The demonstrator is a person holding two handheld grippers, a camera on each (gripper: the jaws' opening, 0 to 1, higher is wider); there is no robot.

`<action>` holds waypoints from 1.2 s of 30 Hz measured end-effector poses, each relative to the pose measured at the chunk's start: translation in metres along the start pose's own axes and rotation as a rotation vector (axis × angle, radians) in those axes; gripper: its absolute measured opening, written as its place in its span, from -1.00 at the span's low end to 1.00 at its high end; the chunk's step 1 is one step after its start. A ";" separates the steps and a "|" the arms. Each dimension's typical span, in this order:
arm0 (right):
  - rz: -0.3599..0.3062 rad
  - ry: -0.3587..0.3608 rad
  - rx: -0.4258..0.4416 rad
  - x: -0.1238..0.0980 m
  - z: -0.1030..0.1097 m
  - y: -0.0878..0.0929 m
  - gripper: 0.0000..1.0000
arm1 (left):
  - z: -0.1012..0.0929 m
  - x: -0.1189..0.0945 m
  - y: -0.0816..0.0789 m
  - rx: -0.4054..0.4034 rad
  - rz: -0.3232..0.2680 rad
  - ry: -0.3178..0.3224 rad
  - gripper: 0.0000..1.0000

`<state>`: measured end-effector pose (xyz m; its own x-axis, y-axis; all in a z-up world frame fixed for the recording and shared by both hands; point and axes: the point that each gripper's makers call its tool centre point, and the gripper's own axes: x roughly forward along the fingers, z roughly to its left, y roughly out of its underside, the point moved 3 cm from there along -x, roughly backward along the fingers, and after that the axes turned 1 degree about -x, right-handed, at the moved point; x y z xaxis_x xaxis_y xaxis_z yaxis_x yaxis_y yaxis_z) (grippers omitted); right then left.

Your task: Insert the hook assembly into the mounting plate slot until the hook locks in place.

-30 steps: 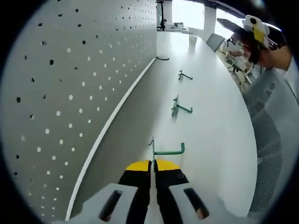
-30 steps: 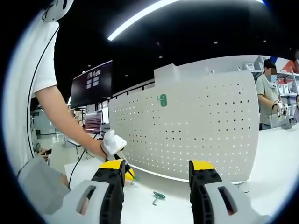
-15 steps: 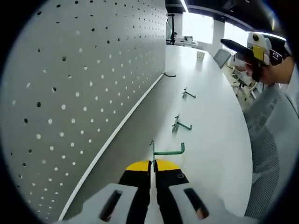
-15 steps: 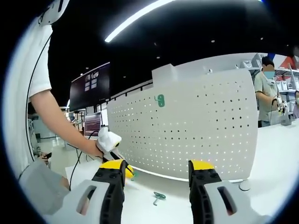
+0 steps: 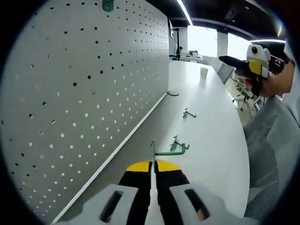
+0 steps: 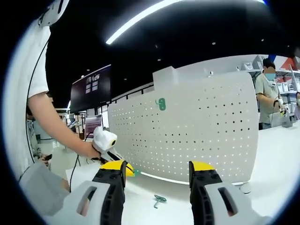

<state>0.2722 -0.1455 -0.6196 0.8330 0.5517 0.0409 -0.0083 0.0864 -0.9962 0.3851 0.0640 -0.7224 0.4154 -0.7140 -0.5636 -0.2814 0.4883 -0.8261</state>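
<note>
My left gripper point(image 5: 153, 165) is shut on a green hook point(image 5: 168, 152), held just above the white table beside the grey pegboard point(image 5: 79, 93). In the right gripper view that left gripper point(image 6: 107, 143) comes in from the left in a person's hand, with the green hook point(image 6: 136, 173) at its tip close to the pegboard point(image 6: 197, 136). My right gripper point(image 6: 157, 172) stands open and empty, well back from the board. Another green hook point(image 6: 161, 104) hangs high on the board. The right gripper point(image 5: 253, 63) shows at the upper right of the left gripper view.
Loose hooks lie on the table: a green one point(image 5: 177, 144), a dark one point(image 5: 189, 113) and a black one point(image 5: 173, 93) by the board's foot. One green hook point(image 6: 159, 200) lies ahead of my right gripper. A person point(image 6: 268, 93) stands at the far right.
My left gripper has risen and tilted with the green hook still held, so more of the pegboard's upper part shows. The right gripper has stayed open and nearly still.
</note>
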 end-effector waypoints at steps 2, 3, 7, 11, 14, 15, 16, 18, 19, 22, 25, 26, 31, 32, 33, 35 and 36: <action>-0.003 -0.001 0.002 0.000 0.000 -0.001 0.05 | 0.000 -0.002 -0.006 -0.009 -0.043 -0.009 -0.95; -0.004 -0.002 0.003 0.000 0.000 -0.001 0.05 | -0.001 -0.003 -0.007 -0.016 -0.054 -0.011 -0.95; -0.002 -0.007 0.003 0.000 0.001 -0.001 0.05 | -0.004 -0.007 -0.019 -0.036 -0.125 -0.021 -0.95; 0.001 -0.009 0.001 0.001 0.002 0.000 0.05 | -0.003 -0.010 -0.028 -0.064 -0.192 -0.039 -0.95; 0.002 -0.011 0.005 0.001 0.003 0.000 0.05 | -0.003 -0.013 -0.033 -0.081 -0.225 -0.055 -0.95; 0.002 -0.011 0.005 0.001 0.003 0.000 0.05 | -0.003 -0.015 -0.036 -0.095 -0.248 -0.057 -0.95; 0.003 -0.011 0.005 0.001 0.003 0.001 0.05 | -0.004 -0.016 -0.040 -0.091 -0.273 -0.058 -0.95; 0.003 -0.013 0.006 0.001 0.003 0.000 0.05 | -0.005 -0.020 -0.045 -0.096 -0.311 -0.056 -0.95; 0.002 -0.015 0.007 0.001 0.004 0.000 0.06 | -0.006 -0.021 -0.048 -0.092 -0.334 -0.060 -0.95; 0.006 -0.016 0.002 0.001 0.004 0.001 0.06 | -0.011 -0.029 -0.060 -0.119 -0.410 -0.063 -0.95; 0.006 -0.015 0.003 0.001 0.004 0.001 0.06 | -0.017 -0.029 -0.063 -0.085 -0.417 -0.078 -0.95; 0.007 -0.016 0.003 0.002 0.004 0.001 0.06 | -0.018 -0.030 -0.065 -0.076 -0.426 -0.083 -0.95; 0.009 -0.017 0.001 0.002 0.004 0.002 0.05 | -0.020 -0.034 -0.075 -0.089 -0.475 -0.091 -0.95; 0.007 -0.016 0.001 0.002 0.004 0.001 0.05 | -0.020 -0.034 -0.077 -0.098 -0.479 -0.088 -0.95; 0.007 -0.016 0.002 0.002 0.004 0.001 0.05 | -0.021 -0.033 -0.077 -0.097 -0.480 -0.087 -0.95; 0.010 -0.017 0.000 0.002 0.004 0.001 0.05 | -0.022 -0.033 -0.078 -0.090 -0.481 -0.087 -0.95; 0.009 -0.017 0.000 0.002 0.004 0.001 0.05 | -0.023 -0.033 -0.080 -0.092 -0.483 -0.086 -0.95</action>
<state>0.2712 -0.1409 -0.6203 0.8232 0.5668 0.0333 -0.0157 0.0813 -0.9966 0.3738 0.0375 -0.6378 0.5861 -0.8017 -0.1172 -0.1127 0.0626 -0.9917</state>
